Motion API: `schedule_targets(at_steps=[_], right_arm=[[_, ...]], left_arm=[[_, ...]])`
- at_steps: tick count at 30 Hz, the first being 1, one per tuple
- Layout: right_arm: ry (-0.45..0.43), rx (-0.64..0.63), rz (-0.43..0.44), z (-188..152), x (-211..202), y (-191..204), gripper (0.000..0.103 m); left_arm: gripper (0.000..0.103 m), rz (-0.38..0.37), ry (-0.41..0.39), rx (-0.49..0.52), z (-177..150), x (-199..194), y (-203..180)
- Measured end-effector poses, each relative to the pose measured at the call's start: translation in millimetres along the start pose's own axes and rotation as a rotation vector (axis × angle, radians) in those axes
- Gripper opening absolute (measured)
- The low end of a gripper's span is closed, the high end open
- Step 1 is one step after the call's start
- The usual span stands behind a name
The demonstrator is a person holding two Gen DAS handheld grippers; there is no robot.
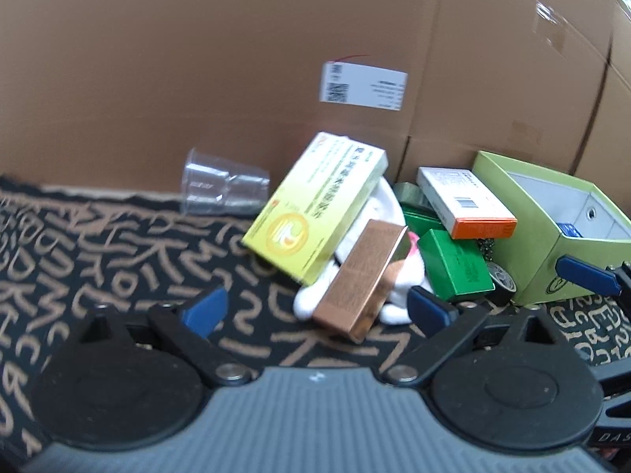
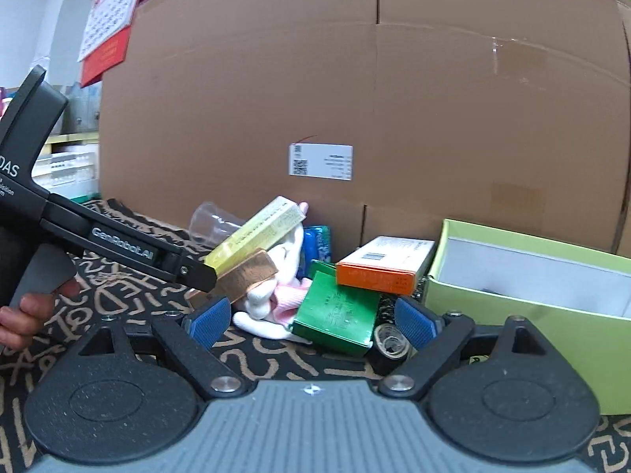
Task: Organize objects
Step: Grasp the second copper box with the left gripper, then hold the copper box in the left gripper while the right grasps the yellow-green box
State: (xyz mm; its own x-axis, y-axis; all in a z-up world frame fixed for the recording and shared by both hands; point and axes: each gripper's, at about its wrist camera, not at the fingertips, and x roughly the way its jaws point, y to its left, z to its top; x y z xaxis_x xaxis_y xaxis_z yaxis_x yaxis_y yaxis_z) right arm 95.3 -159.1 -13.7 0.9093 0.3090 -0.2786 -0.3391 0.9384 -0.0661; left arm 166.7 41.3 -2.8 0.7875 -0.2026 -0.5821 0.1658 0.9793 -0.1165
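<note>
A pile lies on the patterned cloth: a copper box [image 1: 361, 278], a yellow box [image 1: 317, 207] leaning on a white and pink soft toy [image 2: 276, 295], a green box [image 1: 455, 264], an orange-ended white box [image 1: 465, 203] and a black tape roll [image 2: 390, 345]. A lime-green open box [image 1: 552, 220] stands at the right. My left gripper [image 1: 315, 309] is open, just in front of the copper box. My right gripper [image 2: 311, 321] is open, its jaws on either side of the toy and the green box [image 2: 339, 311]. The left gripper's finger [image 2: 197, 272] shows in the right wrist view beside the copper box [image 2: 248, 276].
A big cardboard carton [image 2: 355, 98] with a white label forms a wall behind the pile. A clear plastic cup [image 1: 223, 189] lies on its side at the left. A blue item [image 2: 317, 242] sits behind the toy. Shelves and a red calendar [image 2: 114, 19] are at far left.
</note>
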Motion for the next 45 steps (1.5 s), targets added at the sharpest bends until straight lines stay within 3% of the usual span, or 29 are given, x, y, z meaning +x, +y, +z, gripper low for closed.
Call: schedule_targets(at_steps=[2,4,7,9,10,13,17,20,26,30,36,37,39,45], right_arm=[[0.008,0.040,-0.015,-0.4,2.0,-4.4,0.093],[0.028,0.096,-0.024,-1.2,3.9,-10.0,0.093],[0.052,0.138,-0.031,-3.4,6.0,-13.0,0.092],[0.063,0.147,-0.035,-4.0,6.5,-10.9,0.088],[0.067,0.151,-0.031,-4.1,7.5,-8.9,0.088],[0.075,0.138,-0.023,-3.5,9.7,-0.5,0.086],[0.088,0.111,-0.028,-1.5,13.4,9.1,0.083],[0.104,0.135,-0.010,4.4,25.7,12.2,0.077],[0.092,0.120,0.018,32.4,64.8,41.5,0.077],[0.081,0.090,0.040,48.0,94.2,60.8,0.074],[0.160,0.134,-0.065,50.0,140.4,55.7,0.072],[0.156,0.166,-0.055,49.3,142.8,51.1,0.069],[0.128,0.203,-0.013,48.6,140.9,45.9,0.044],[0.079,0.266,0.081,48.3,93.7,35.9,0.027]], left_arm=[[0.081,-0.018,0.009,0.037,4.8,9.0,-4.8],[0.074,-0.026,0.013,0.057,7.7,17.8,-9.7],[0.071,-0.047,0.020,0.078,9.1,28.5,-16.2],[0.052,-0.061,0.031,0.102,7.3,32.4,-19.4],[0.037,-0.076,0.041,0.113,5.9,32.6,-20.1],[0.031,-0.084,0.056,0.120,2.6,22.6,-17.5],[0.030,-0.074,0.073,0.101,-7.9,4.4,-0.4],[0.030,-0.009,0.077,0.079,-14.7,-4.8,16.7],[0.030,0.063,0.073,-0.130,-9.1,-12.1,66.4],[0.030,0.104,0.066,-0.169,-9.0,-12.9,77.2],[0.030,0.071,0.068,-0.151,-10.8,-14.6,69.3],[0.030,0.072,0.067,-0.142,-11.3,-14.9,67.5],[0.030,0.071,0.066,-0.135,-11.6,-14.8,65.9],[0.030,0.090,0.062,-0.141,-14.2,-13.2,67.4]])
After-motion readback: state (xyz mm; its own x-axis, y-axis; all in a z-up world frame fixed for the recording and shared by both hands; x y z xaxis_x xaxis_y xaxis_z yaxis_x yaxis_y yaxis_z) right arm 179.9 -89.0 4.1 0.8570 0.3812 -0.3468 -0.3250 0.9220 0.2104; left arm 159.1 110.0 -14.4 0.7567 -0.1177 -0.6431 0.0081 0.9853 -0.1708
